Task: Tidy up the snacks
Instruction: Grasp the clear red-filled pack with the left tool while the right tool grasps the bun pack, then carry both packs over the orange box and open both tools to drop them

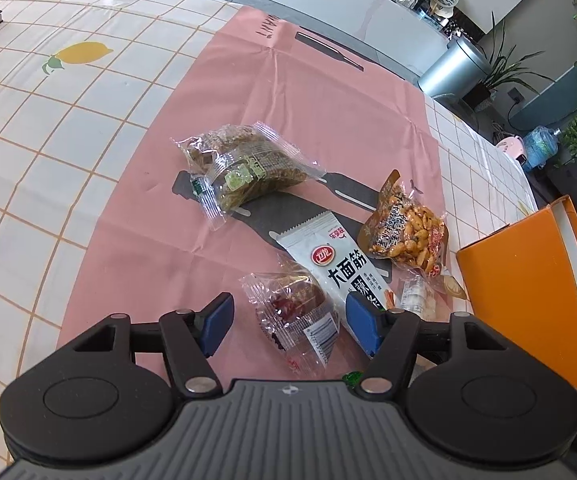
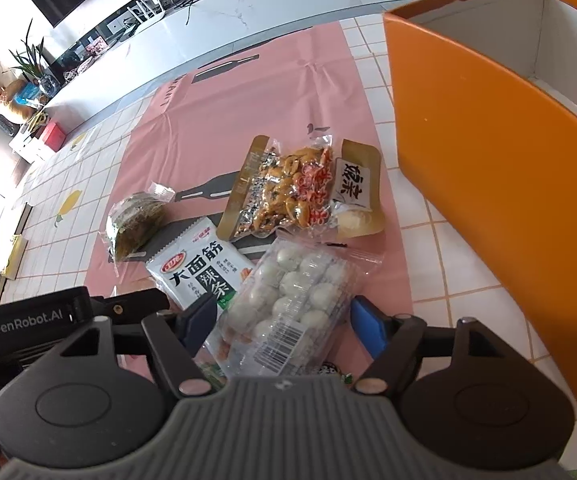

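Snack packs lie on a pink mat (image 1: 308,92). My left gripper (image 1: 288,322) is open, its blue pads on either side of a clear-wrapped red-brown cake (image 1: 292,312). Beyond it lie a white gluten-strip pack (image 1: 328,264), a peanut pack (image 1: 408,236) and a clear pack of brown-green cakes (image 1: 244,160). My right gripper (image 2: 284,324) is open around a clear pack of white balls (image 2: 292,296), which rests on the white gluten-strip pack (image 2: 196,272). The peanut pack (image 2: 284,188) and a gold pack with a white label (image 2: 356,188) lie beyond. The green cake pack (image 2: 136,220) is at the left.
An open orange box (image 2: 488,184) stands to the right of the mat, with a snack showing inside at its far right; it also shows in the left wrist view (image 1: 528,292). The table has a checked lemon-print cloth (image 1: 48,120). The left gripper's body (image 2: 28,320) is at the right view's left edge.
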